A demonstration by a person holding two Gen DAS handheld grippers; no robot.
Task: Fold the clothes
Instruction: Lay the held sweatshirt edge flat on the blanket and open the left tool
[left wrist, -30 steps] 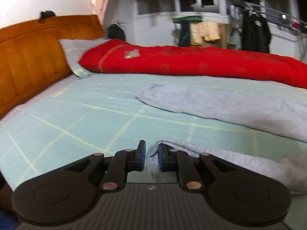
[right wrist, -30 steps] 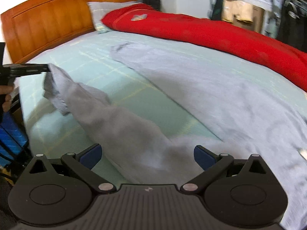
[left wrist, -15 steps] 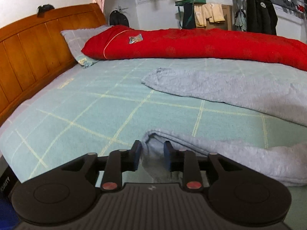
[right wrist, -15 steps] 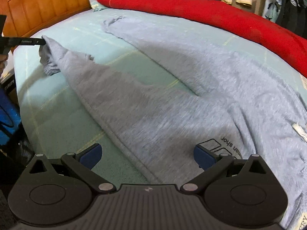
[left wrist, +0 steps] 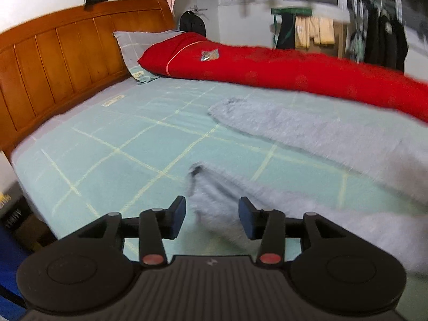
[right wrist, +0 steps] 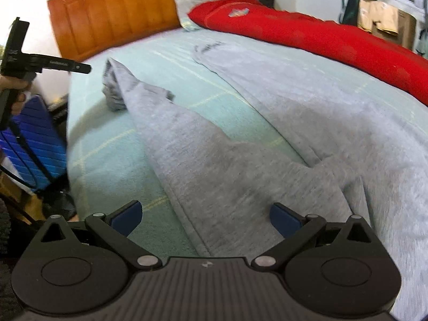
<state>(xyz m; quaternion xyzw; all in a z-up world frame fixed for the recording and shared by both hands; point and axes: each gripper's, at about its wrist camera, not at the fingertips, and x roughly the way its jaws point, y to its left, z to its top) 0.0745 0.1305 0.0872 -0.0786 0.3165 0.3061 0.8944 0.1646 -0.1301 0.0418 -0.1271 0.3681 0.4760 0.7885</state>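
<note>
The left gripper jaws are opening, releasing the grey sweatpants leg cuff; right gripper is wide open, so the leg may stay bunched

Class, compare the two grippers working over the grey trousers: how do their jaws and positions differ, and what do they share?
The left gripper has its jaws partly apart and opening, with the leg end of the grey trousers in front of them, no longer pinched; the right gripper stands much wider.
The left gripper is at the leg's tip; the right gripper hovers over the broad upper part.
Both have black bodies with blue pads and hold nothing.
</note>
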